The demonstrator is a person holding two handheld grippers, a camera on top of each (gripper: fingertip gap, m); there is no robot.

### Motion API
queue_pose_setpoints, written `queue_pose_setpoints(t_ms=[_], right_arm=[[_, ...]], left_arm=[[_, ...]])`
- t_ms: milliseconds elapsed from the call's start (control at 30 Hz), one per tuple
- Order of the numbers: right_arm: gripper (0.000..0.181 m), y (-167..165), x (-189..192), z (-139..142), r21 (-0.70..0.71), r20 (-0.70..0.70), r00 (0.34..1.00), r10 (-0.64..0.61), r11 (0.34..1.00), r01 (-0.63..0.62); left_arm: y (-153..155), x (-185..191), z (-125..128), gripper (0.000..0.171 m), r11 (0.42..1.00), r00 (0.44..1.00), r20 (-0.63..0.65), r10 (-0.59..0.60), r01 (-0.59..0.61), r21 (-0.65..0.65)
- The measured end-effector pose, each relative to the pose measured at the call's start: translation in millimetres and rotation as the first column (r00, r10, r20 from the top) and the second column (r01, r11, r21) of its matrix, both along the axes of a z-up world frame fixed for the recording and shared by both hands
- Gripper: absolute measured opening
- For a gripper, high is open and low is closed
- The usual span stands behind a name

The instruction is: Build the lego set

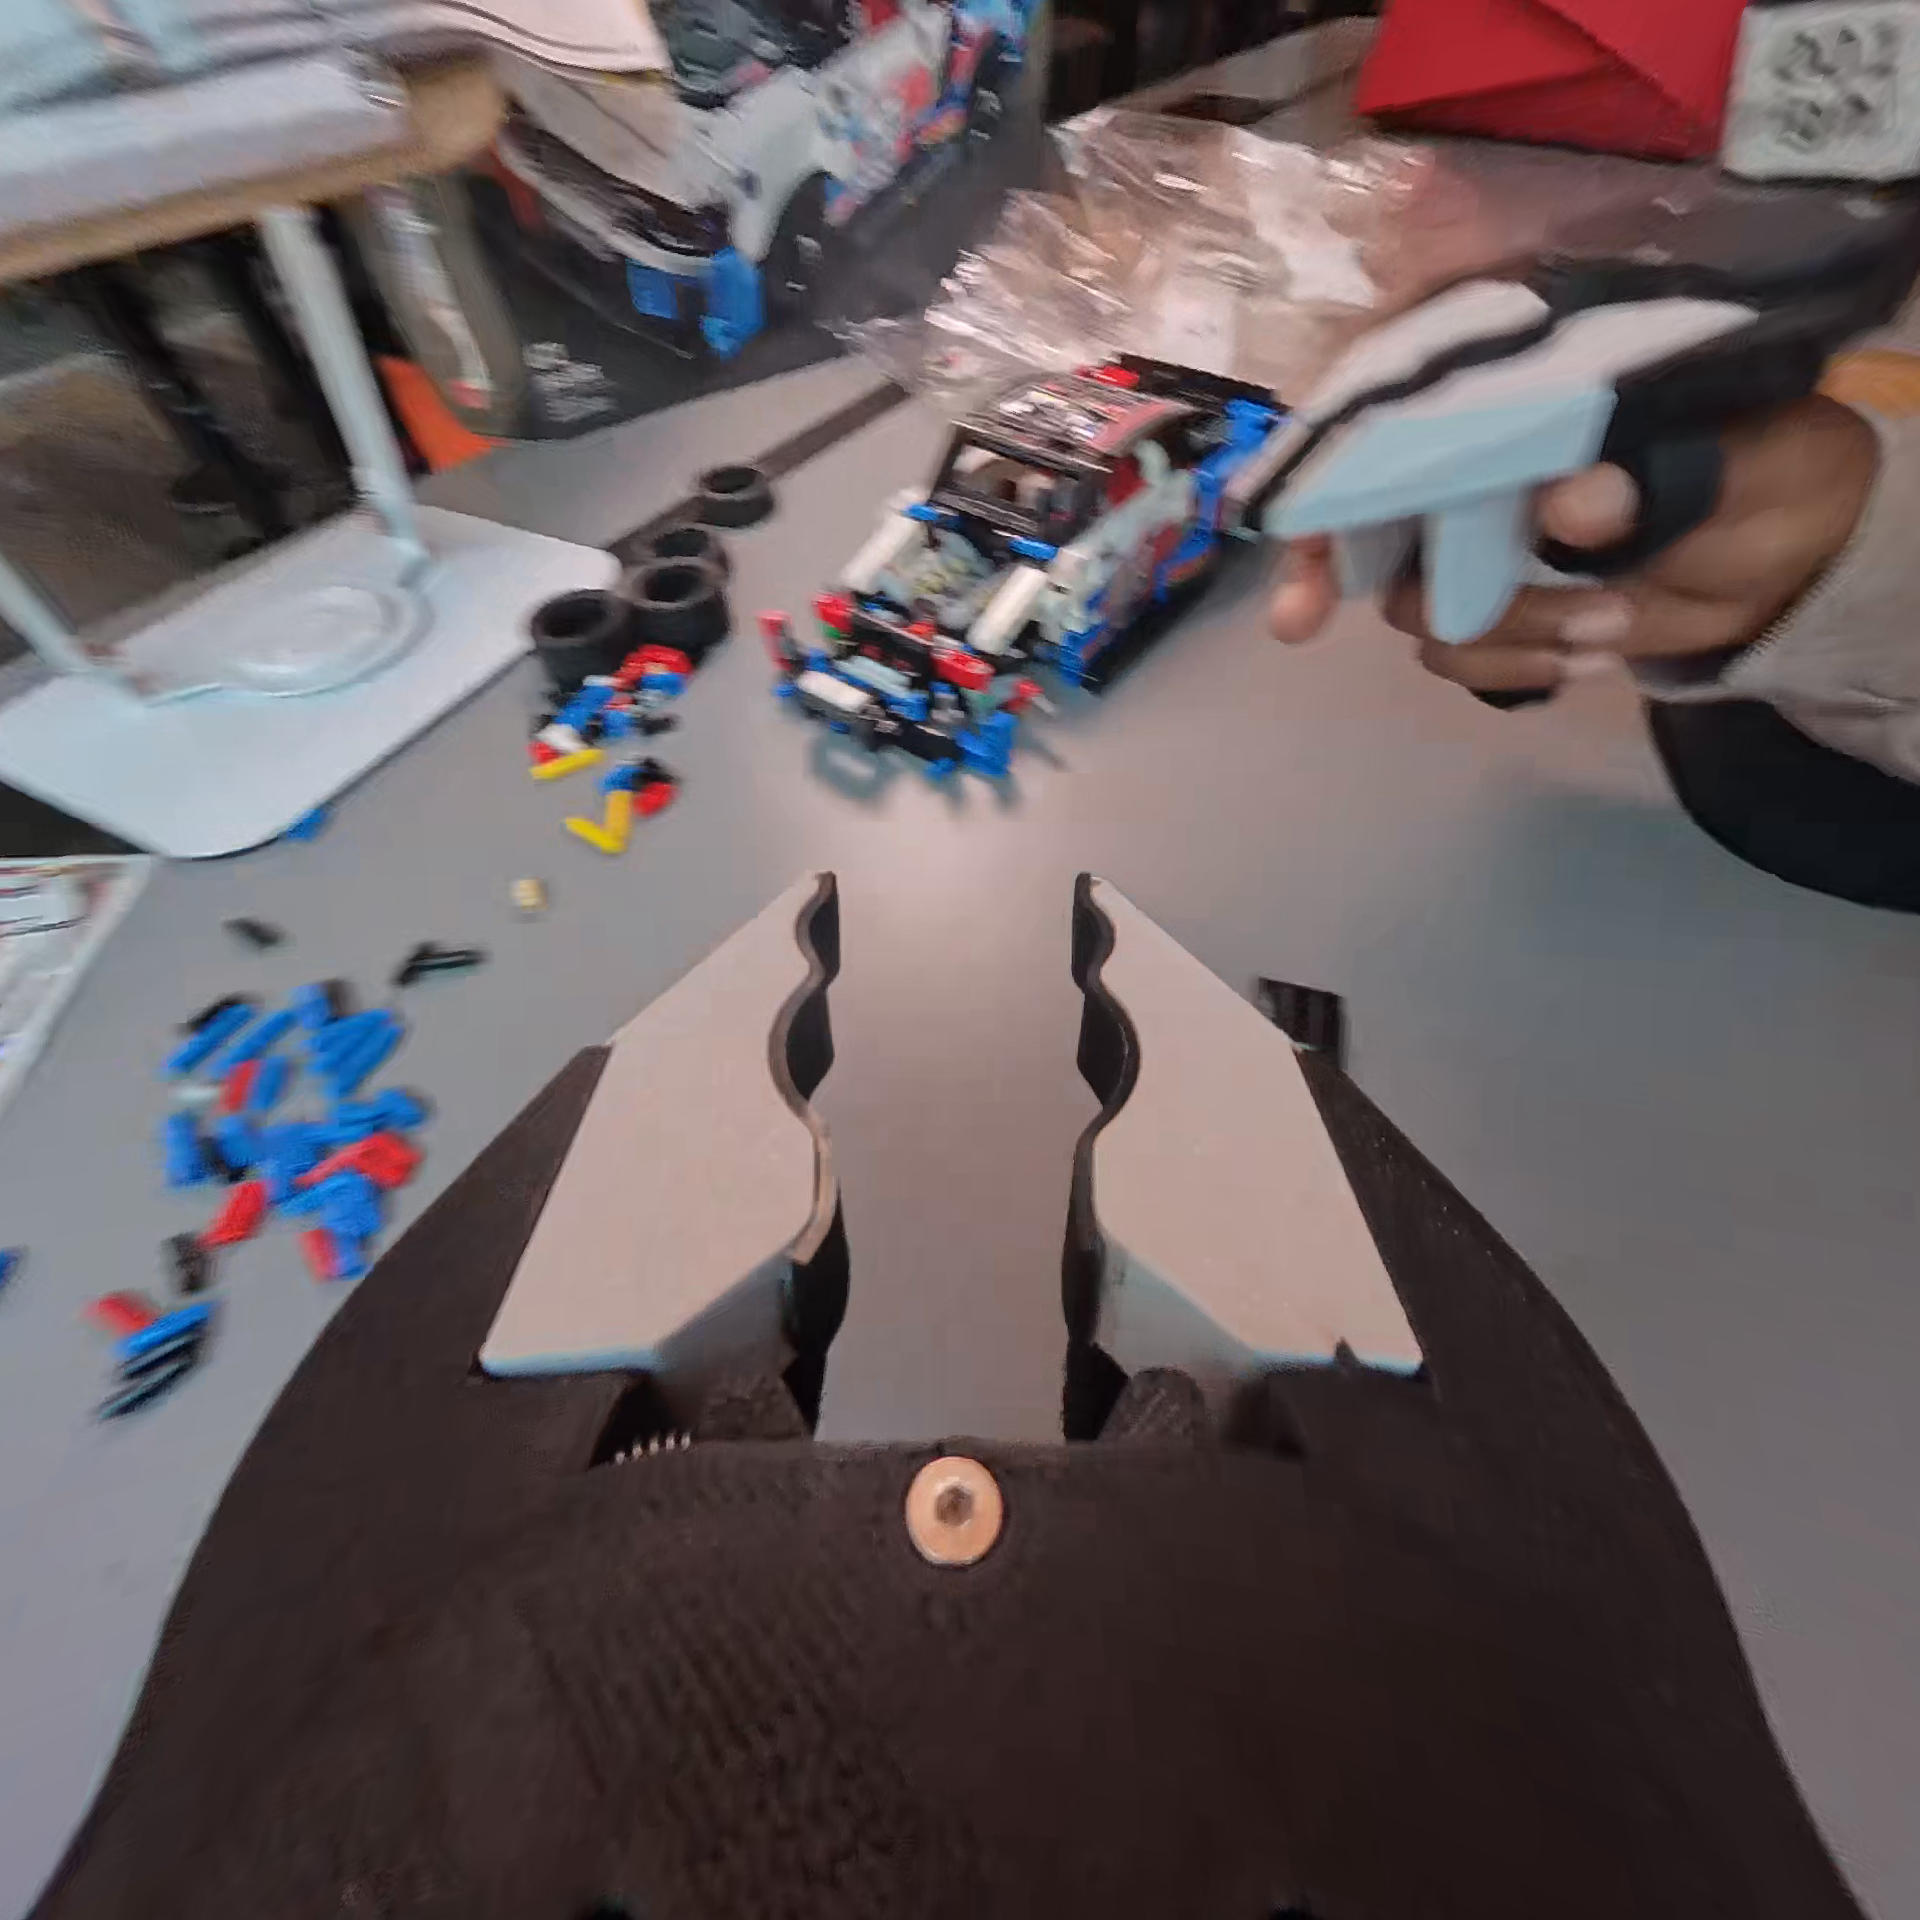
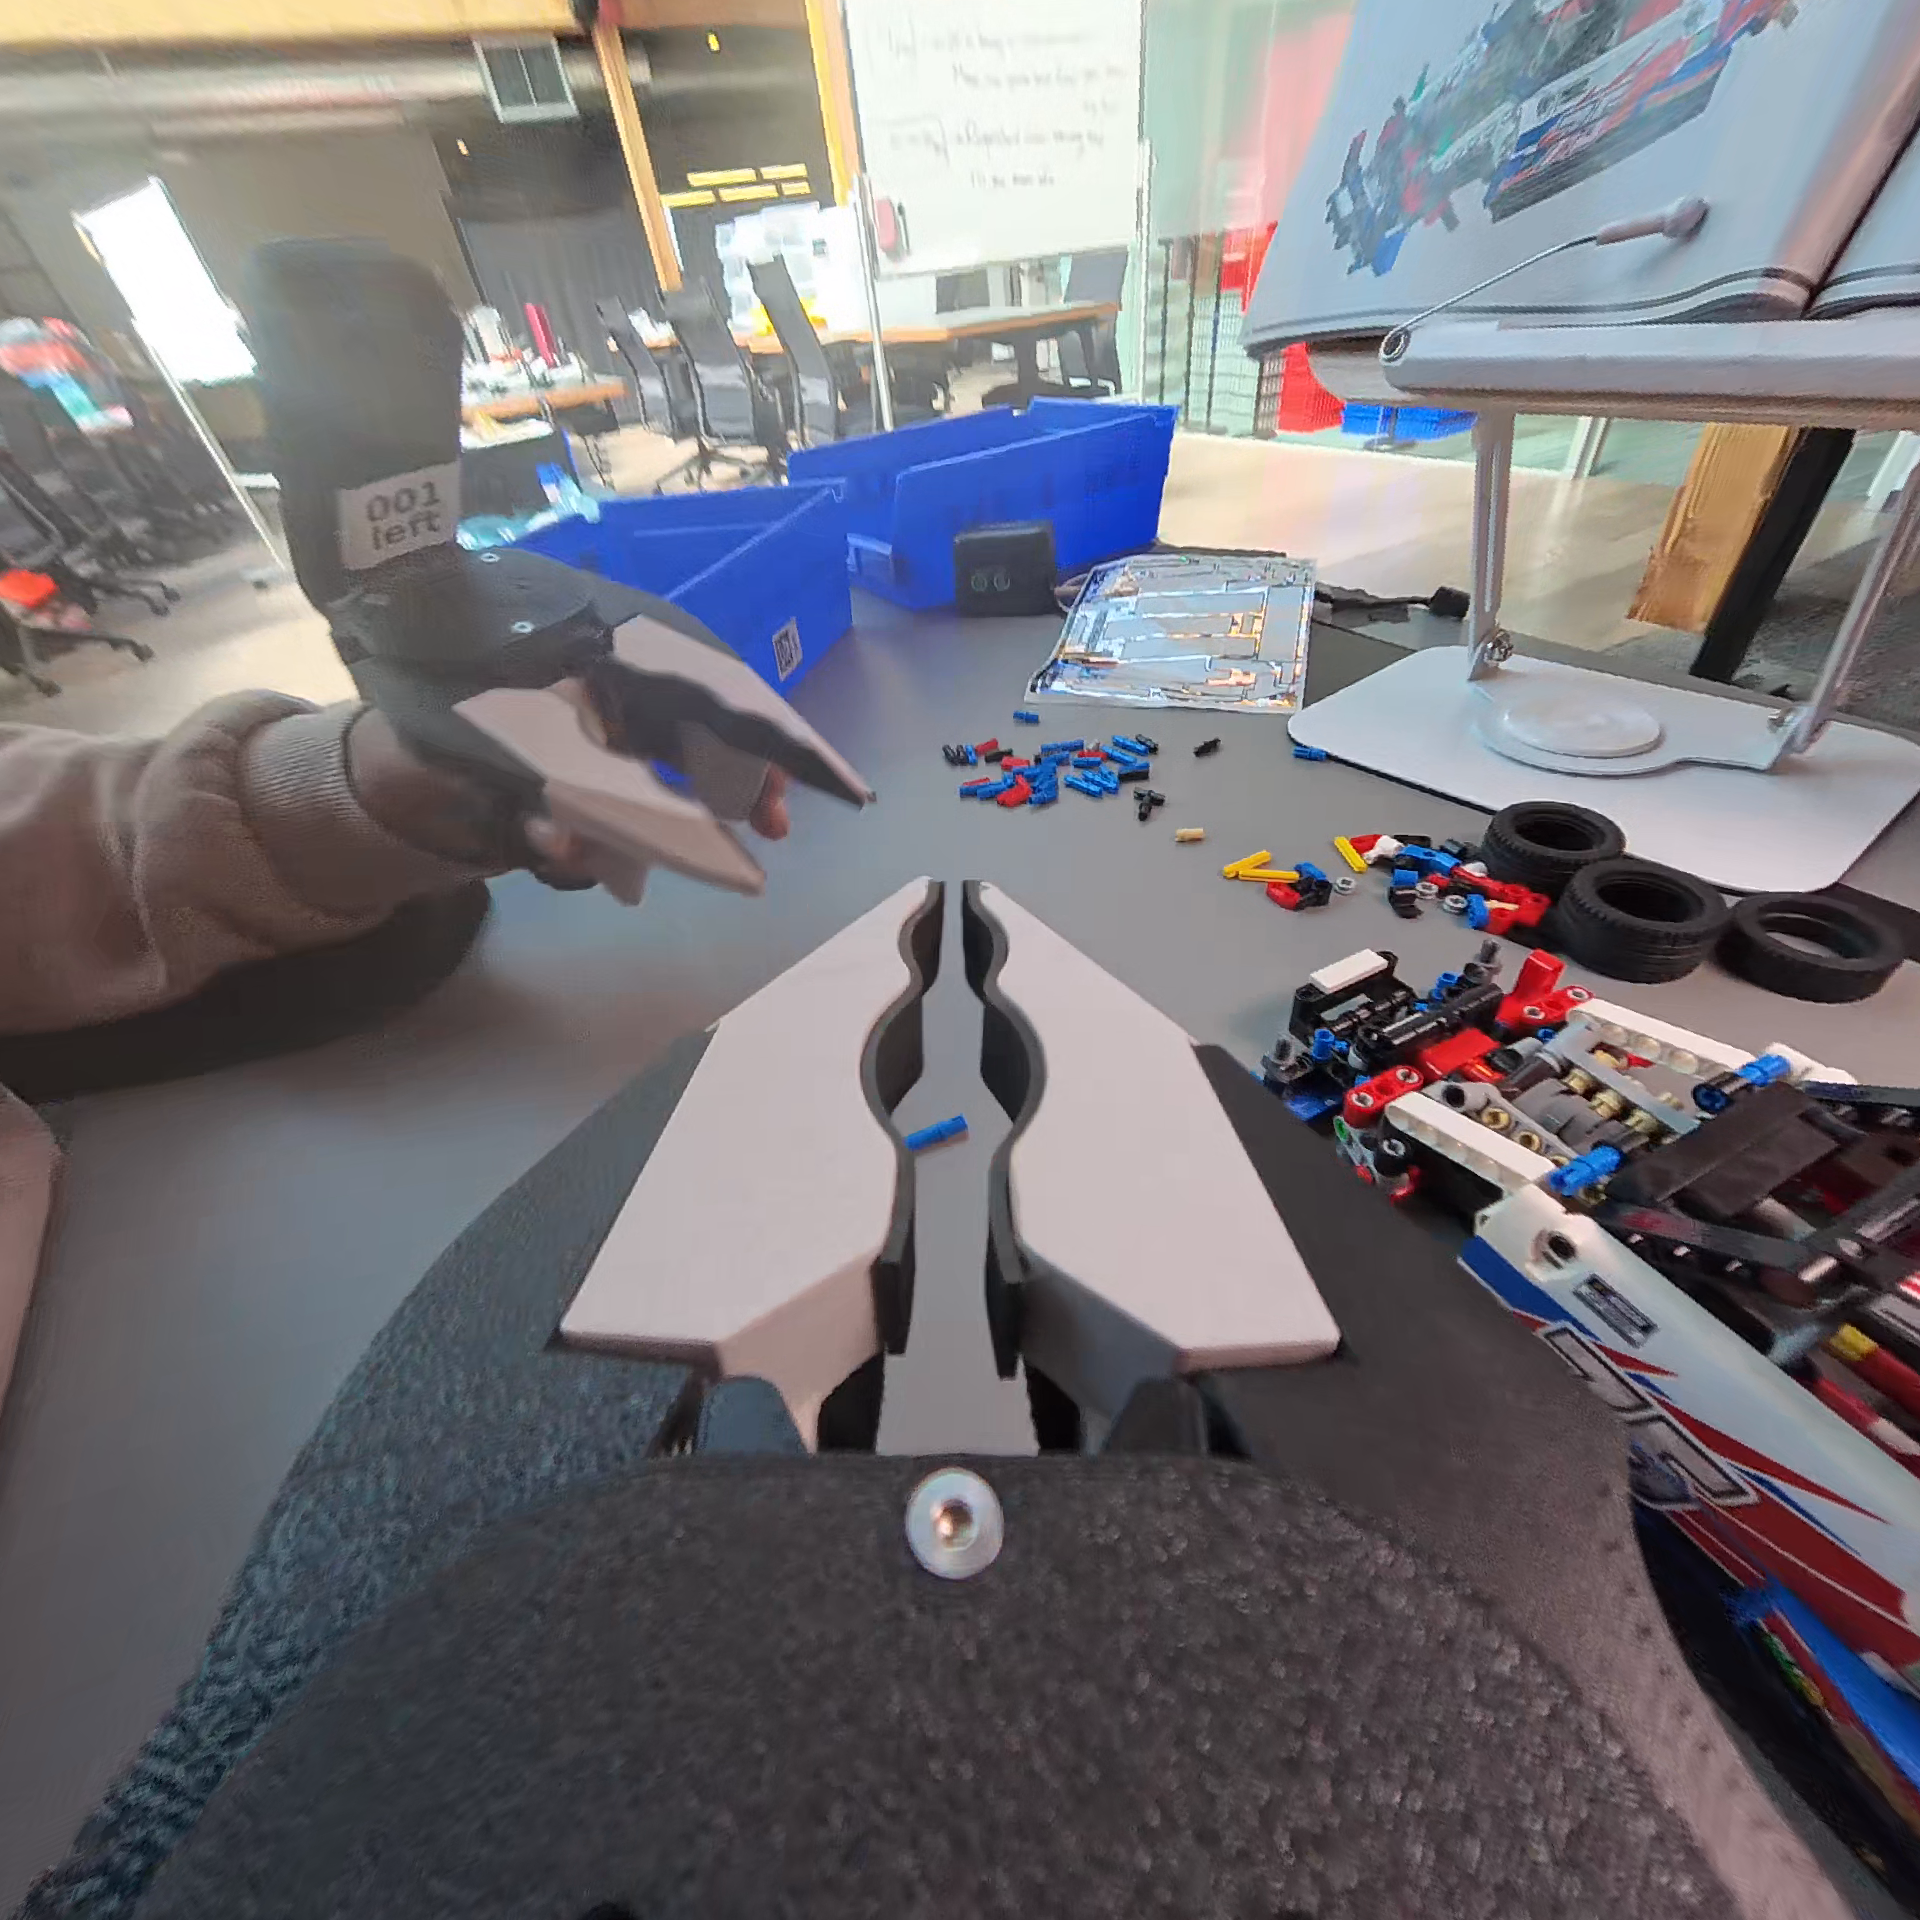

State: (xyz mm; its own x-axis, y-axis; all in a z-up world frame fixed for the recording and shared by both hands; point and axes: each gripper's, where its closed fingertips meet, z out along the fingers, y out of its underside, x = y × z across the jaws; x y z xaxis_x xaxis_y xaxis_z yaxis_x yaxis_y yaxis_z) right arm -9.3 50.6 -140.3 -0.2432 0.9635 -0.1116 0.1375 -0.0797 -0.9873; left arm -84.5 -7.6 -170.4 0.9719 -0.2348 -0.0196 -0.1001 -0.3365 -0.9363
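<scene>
A partly built lego car, white, blue, red and black, stands on the grey table; in the right wrist view it lies close at the right. My left gripper is open and empty, above the bare table in front of the car; it also shows in the right wrist view. My right gripper is shut, its tips almost touching, beside the car. A small blue pin shows through the gap between its fingers and seems to lie on the table. The right gripper also shows in the left wrist view, next to the car.
Three black tyres and loose bricks lie by a white book stand holding the instruction book. A pile of blue and red pins, a sticker sheet and blue bins lie farther off. A clear plastic bag lies behind the car. The left gripper's tips are roughly 11 centimetres from the right gripper's.
</scene>
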Motion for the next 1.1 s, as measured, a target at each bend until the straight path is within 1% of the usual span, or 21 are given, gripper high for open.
queue_pose_setpoints(t_ms=[33,67,100,167,200,233,267,300,367,400,467,567,633,667,733,833,867,933,1000,1033,1100], right_arm=[[0.01,0,0,0,-0.038,-0.012,1.0,0.01,0.999,-0.01],[0.014,0,1,-3,-0.057,-0.003,1.0,0.019,0.998,-0.019],[0.015,1,2,-7,-0.059,0.012,1.0,0.027,0.998,-0.026],[0.015,2,5,-12,-0.05,0.014,1.0,0.028,0.998,-0.027],[0.014,2,6,-13,-0.057,0.004,1.0,0.024,0.998,-0.024],[0.013,1,8,-14,-0.069,-0.002,1.0,0.027,0.997,-0.027],[0.013,-1,9,-16,-0.084,0.0,0.999,0.035,0.996,-0.035],[0.013,-4,10,-17,-0.088,0.007,0.999,0.046,0.995,-0.046],[0.011,-5,14,-17,-0.044,0.003,0.999,0.045,0.998,-0.045],[0.01,-4,15,-15,-0.02,-0.007,0.999,0.034,0.999,-0.034],[0.009,-3,17,-14,-0.007,-0.014,1.0,0.026,1.0,-0.026],[0.008,-1,17,-14,-0.034,-0.016,1.0,0.027,0.999,-0.028],[0.008,0,15,-17,-0.056,-0.004,0.999,0.032,0.998,-0.032],[0.008,0,14,-19,-0.063,0.004,0.999,0.034,0.997,-0.033],[0.008,1,13,-23,-0.069,0.018,0.999,0.034,0.997,-0.033],[0.008,2,12,-26,-0.072,0.029,0.999,0.033,0.997,-0.031],[0.008,3,11,-27,-0.07,0.033,0.999,0.028,0.997,-0.026],[0.008,5,11,-29,-0.071,0.037,0.999,0.016,0.997,-0.013],[0.008,8,12,-29,-0.076,0.038,0.999,0.002,0.997,0.001],[0.008,10,12,-30,-0.079,0.037,0.999,-0.005,0.997,0.008],[0.008,12,12,-30,-0.086,0.036,0.999,-0.018,0.996,0.021]], left_arm=[[2,-27,14,0.045,0.997,0.997,0.0,0.078,-0.078,0.0],[3,-54,28,0.047,0.99,0.99,0.006,0.143,-0.143,-0.015],[4,-84,37,0.049,0.975,0.977,0.004,0.213,-0.213,-0.06],[8,-148,46,0.057,0.931,0.946,-0.064,0.317,-0.324,-0.171],[10,-182,44,0.055,0.901,0.925,-0.129,0.357,-0.378,-0.215],[11,-213,34,0.053,0.868,0.909,-0.197,0.367,-0.41,-0.278],[10,-239,17,0.054,0.827,0.901,-0.245,0.357,-0.427,-0.366],[9,-259,-2,0.054,0.786,0.903,-0.263,0.341,-0.427,-0.447],[5,-284,-37,0.052,0.731,0.915,-0.273,0.296,-0.401,-0.552],[4,-292,-50,0.052,0.712,0.921,-0.271,0.281,-0.39,-0.585],[7,-296,-68,0.051,0.71,0.937,-0.231,0.262,-0.35,-0.611],[12,-295,-82,0.051,0.715,0.955,-0.181,0.233,-0.295,-0.634],[10,-296,-91,0.047,0.689,0.956,-0.2,0.213,-0.292,-0.663],[13,-296,-90,0.04,0.701,0.957,-0.19,0.219,-0.29,-0.652],[14,-297,-90,0.032,0.705,0.959,-0.197,0.203,-0.283,-0.651],[15,-291,-91,0.015,0.698,0.969,-0.165,0.183,-0.246,-0.673],[14,-293,-92,0.003,0.688,0.965,-0.195,0.176,-0.262,-0.677],[12,-295,-92,0.0,0.67,0.955,-0.263,0.134,-0.283,-0.686],[11,-299,-87,0.0,0.659,0.94,-0.318,0.126,-0.319,-0.681],[12,-301,-80,0.0,0.67,0.929,-0.35,0.124,-0.338,-0.66],[14,-301,-55,0.0,0.706,0.898,-0.419,0.135,-0.384,-0.595]])
